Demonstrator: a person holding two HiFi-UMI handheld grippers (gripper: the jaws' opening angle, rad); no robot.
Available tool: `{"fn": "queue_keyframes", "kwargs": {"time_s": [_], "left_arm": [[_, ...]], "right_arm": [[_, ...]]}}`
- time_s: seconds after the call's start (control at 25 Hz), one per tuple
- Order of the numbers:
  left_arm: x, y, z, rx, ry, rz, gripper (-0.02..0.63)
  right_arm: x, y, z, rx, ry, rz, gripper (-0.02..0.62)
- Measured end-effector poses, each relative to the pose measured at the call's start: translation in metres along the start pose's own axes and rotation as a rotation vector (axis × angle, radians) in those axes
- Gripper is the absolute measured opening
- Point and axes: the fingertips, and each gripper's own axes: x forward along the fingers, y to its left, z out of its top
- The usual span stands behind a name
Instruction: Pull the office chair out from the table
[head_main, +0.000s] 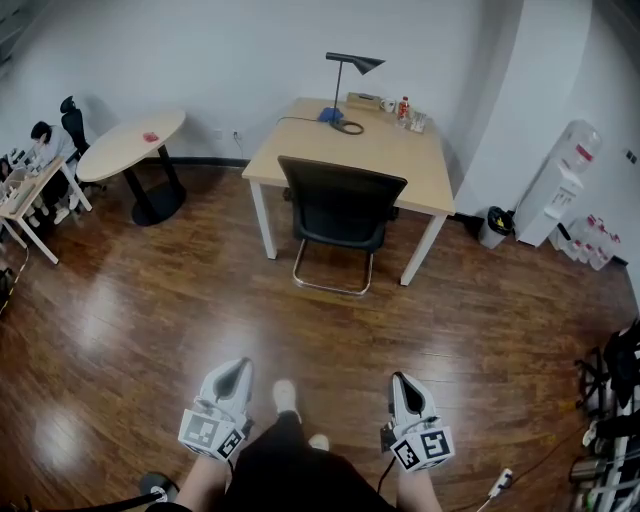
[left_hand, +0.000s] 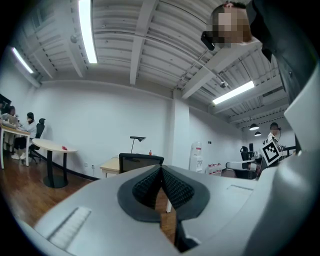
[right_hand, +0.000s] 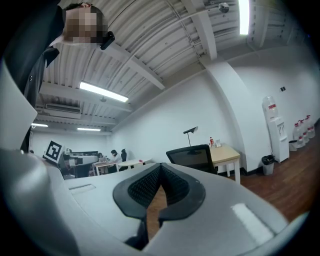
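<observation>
A black office chair (head_main: 340, 208) with a mesh back and a chrome sled base stands tucked against the front of a light wooden table (head_main: 348, 150), its back toward me. The chair (left_hand: 141, 160) also shows in the left gripper view, and the chair (right_hand: 192, 157) again in the right gripper view, beyond the jaws in both. My left gripper (head_main: 235, 372) and right gripper (head_main: 403, 385) hang low in the head view, well short of the chair, both shut with nothing between the pads. Each points level toward the table.
A black desk lamp (head_main: 350, 80), cups and a bottle (head_main: 404, 107) sit on the table's far side. An oval white table (head_main: 133, 145) stands at the left, with seated people beyond. A water dispenser (head_main: 562, 185) and a bin (head_main: 492, 227) stand at the right. Dark wooden floor lies between me and the chair.
</observation>
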Motion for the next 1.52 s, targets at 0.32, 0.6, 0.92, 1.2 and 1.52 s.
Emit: {"fn": "queue_keyframes", "kwargs": {"time_s": [0.32,0.6,0.92,1.2,1.52], "left_arm": [[0.057,0.025,0.005,-0.010,-0.031,-0.031,0.002],[0.114,0.067,0.019,0.000,-0.060,-0.041,0.002],[0.159,0.111,0.021,0.004,-0.069,-0.069,0.003],[0.188,0.145,0.022,-0.025,-0.071,-0.093,0.003],[0.218,0.161,0.007,-0.078,-0.030,-0.089,0.003]], "right_arm": [[0.039,-0.023,0.015,-0.033,-0.016,-0.055,0.014],[0.108,-0.030,0.037,-0.074,-0.037,-0.053,0.014],[0.175,-0.030,0.038,-0.100,-0.028,-0.047,0.014],[0.212,-0.032,0.035,-0.086,-0.028,-0.070,0.014],[0.248,-0.044,0.021,-0.075,0.019,-0.057,0.014]]}}
